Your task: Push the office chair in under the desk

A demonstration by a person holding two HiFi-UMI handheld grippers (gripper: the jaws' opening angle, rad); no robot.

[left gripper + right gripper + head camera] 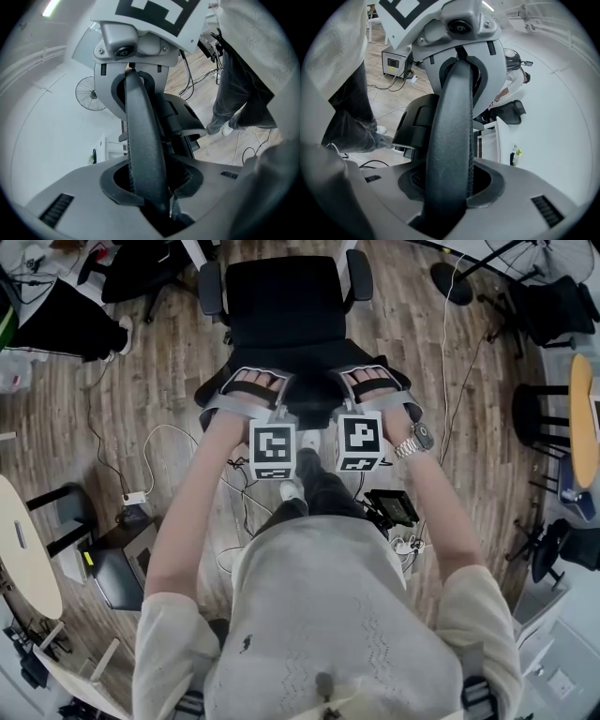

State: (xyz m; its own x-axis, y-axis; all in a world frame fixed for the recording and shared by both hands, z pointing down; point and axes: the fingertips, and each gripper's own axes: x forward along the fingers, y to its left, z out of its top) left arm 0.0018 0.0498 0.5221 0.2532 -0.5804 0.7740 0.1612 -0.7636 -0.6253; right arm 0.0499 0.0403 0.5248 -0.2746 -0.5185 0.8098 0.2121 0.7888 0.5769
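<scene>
1. The office chair (284, 306) stands on the wooden floor (155, 371) directly in front of the person. Its seat and both armrests are on the side far from them.
2. The left tongs (255, 388) are clamped on the top rim of the backrest (309, 360), toward its left end. In the left gripper view the black rim (143, 140) runs between the jaws of the left tongs (147, 192), and both jaws press on it.
3. The right tongs (373, 382) are clamped on the same rim, toward its right end. In the right gripper view the rim (452, 136) fills the gap between the jaws of the right tongs (450, 187).
4. Both tongs point steeply down. Their marker cubes (272, 451) are side by side, near each other but not touching.
5. Each gripper view shows the other tongs farther along the rim.
6. Loose cables (159, 442) lie on the floor to the person's left, and a wristwatch (419, 439) is on the right wrist.
</scene>
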